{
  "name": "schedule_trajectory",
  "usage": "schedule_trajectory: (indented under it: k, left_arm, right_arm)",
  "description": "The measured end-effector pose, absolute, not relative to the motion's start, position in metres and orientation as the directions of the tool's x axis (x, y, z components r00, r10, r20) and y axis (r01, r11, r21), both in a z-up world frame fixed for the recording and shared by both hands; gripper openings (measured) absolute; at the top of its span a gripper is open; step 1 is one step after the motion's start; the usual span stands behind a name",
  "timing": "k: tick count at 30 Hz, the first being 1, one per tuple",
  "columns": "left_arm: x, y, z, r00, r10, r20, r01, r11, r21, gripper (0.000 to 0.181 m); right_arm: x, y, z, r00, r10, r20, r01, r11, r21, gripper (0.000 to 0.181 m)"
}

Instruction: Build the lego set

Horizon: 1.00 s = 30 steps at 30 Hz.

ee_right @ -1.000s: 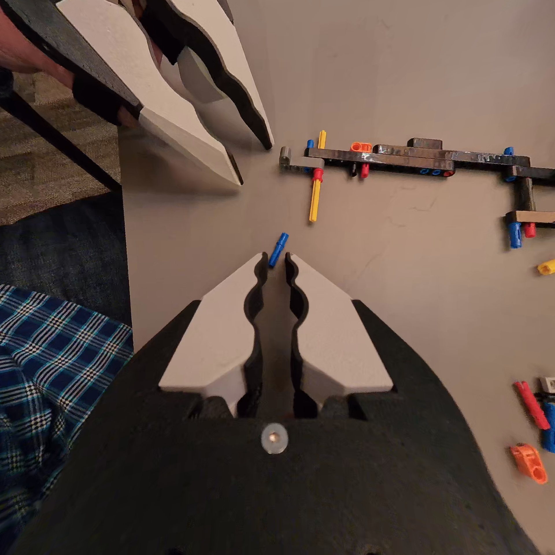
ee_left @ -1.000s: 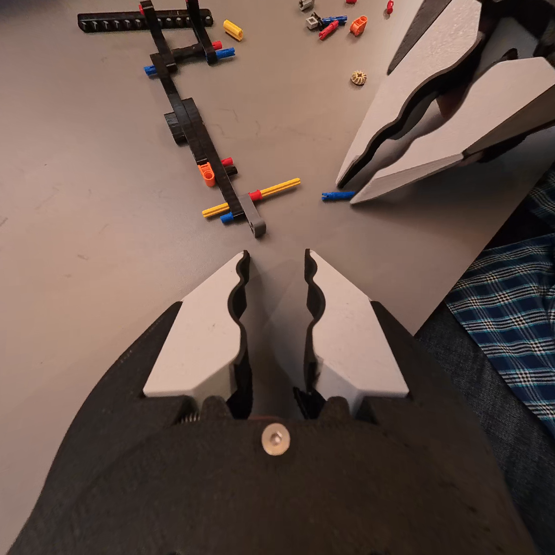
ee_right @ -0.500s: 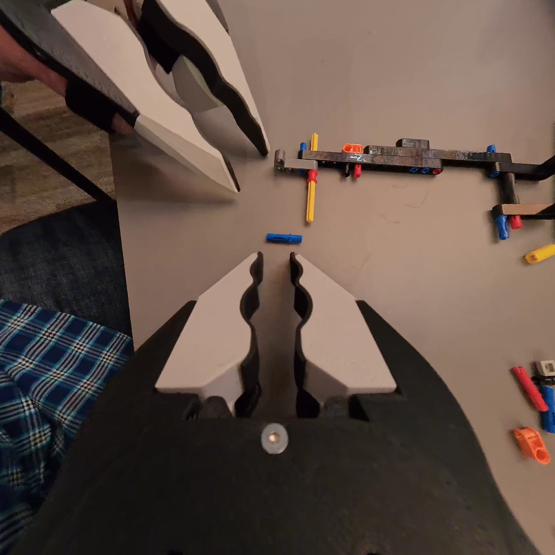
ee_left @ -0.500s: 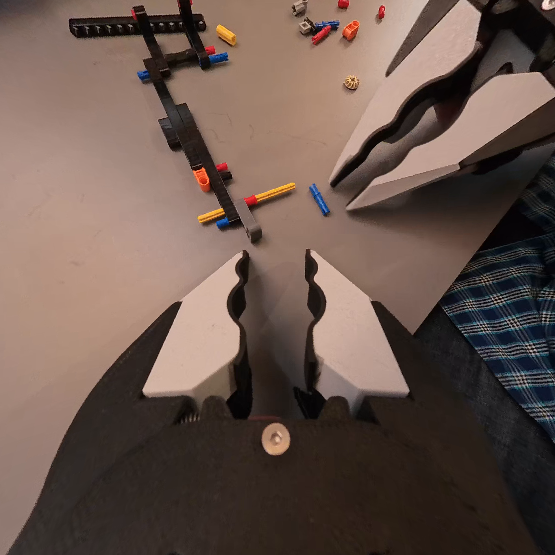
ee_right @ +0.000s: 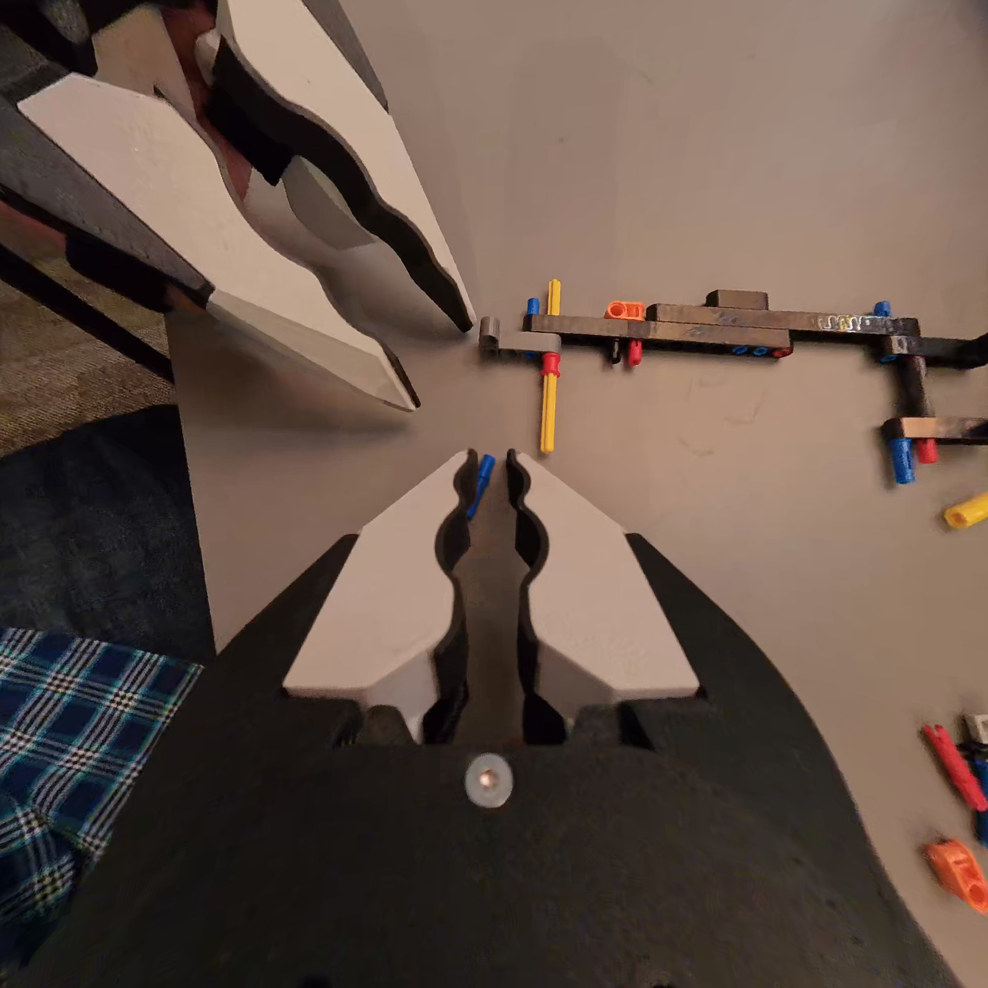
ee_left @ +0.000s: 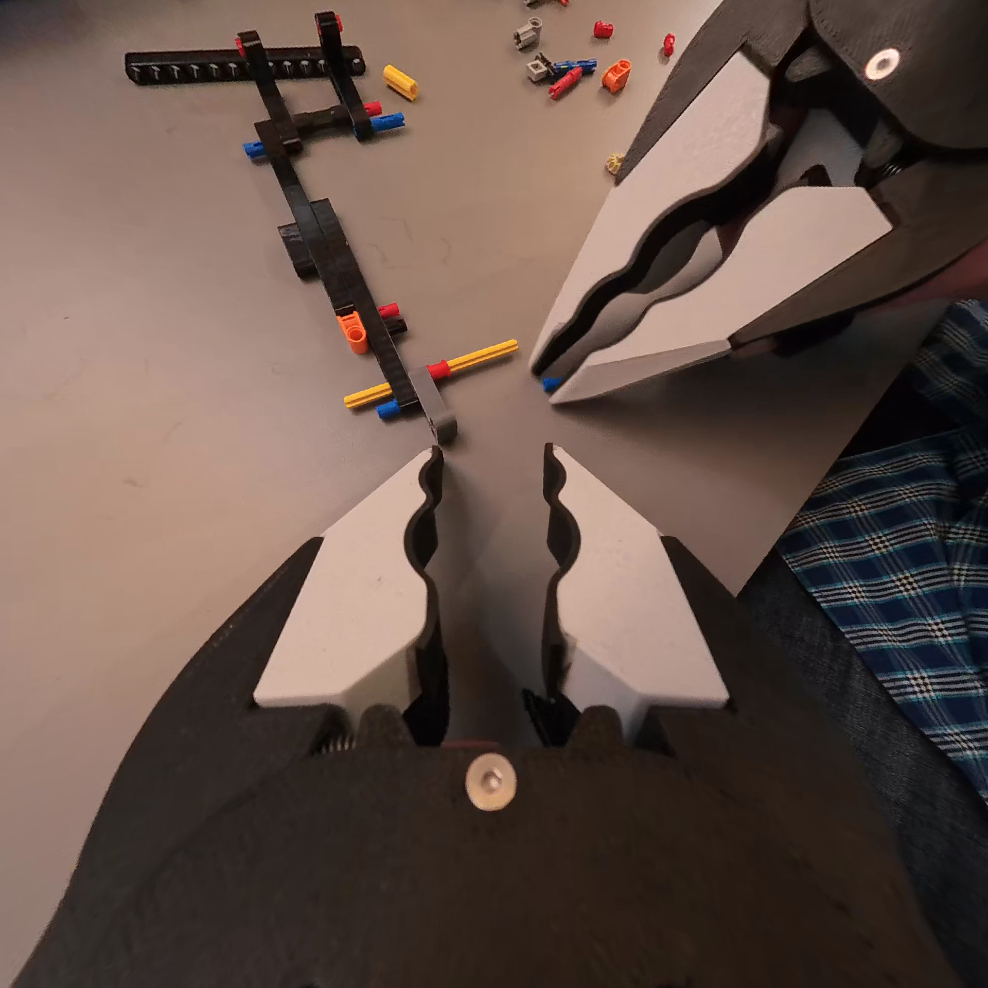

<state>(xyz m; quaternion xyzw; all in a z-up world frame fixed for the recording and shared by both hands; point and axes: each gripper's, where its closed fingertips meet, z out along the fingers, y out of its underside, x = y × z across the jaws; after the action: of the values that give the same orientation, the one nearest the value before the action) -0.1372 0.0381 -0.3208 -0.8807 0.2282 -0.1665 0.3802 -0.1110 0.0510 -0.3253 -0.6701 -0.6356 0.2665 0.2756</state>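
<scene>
A long black beam assembly (ee_left: 342, 267) lies on the grey table, with a yellow axle (ee_left: 481, 355) and a grey end piece (ee_left: 435, 406) at its near end. It also shows in the right wrist view (ee_right: 695, 331). My left gripper (ee_left: 493, 454) is open and empty, its left fingertip right at the grey end piece. It shows from the side in the right wrist view (ee_right: 438, 366). My right gripper (ee_right: 490, 457) has its jaws narrowed around a small blue pin (ee_right: 481, 481) on the table. In the left wrist view the right gripper (ee_left: 542, 386) shows the pin's end (ee_left: 550, 384) between its tips.
Loose parts lie at the far side: a yellow tube (ee_left: 400, 81), an orange connector (ee_left: 616, 75), a red pin (ee_left: 564, 85) and a tan gear (ee_left: 615, 163), half hidden. The table edge (ee_left: 802, 508) runs close on the right. A person's plaid shirt (ee_left: 909, 561) is beyond it. Only a small space, under 4 cm, lies between the two pairs of fingers. From either gripper's tips it is about 20 centimeters to the orange connector (ee_left: 616, 75). It turns up in the right wrist view (ee_right: 961, 869) as well.
The blue pin turned on the table after slipping from the right fingertips. The right gripper opened slightly, moved forward over it and narrowed around it. The left gripper edged toward the grey end piece.
</scene>
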Motion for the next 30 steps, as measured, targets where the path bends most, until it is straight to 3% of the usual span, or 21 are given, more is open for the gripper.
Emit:
schedule_trajectory:
  k: [6, 11, 30]
  left_arm:
    - [-0.137, 0.038, -0.321, 0.836, -0.531, 0.140, -0.265, -0.614, -0.744, 0.035]
    - [-0.137, 0.039, -0.320, 0.835, -0.531, 0.142, -0.262, -0.611, -0.747, 0.035]
    - [-0.143, 0.056, -0.324, 0.800, -0.589, 0.111, -0.343, -0.601, -0.722, 0.038]
  right_arm:
    - [-0.102, 0.047, -0.323, 0.069, 0.998, -0.014, 0.702, -0.058, -0.710, 0.027]
    - [-0.096, 0.044, -0.326, 0.051, 0.998, 0.045, 0.712, -0.005, -0.702, 0.003]
    - [-0.131, 0.066, -0.321, 0.048, 0.999, -0.001, 0.679, -0.034, -0.733, 0.002]
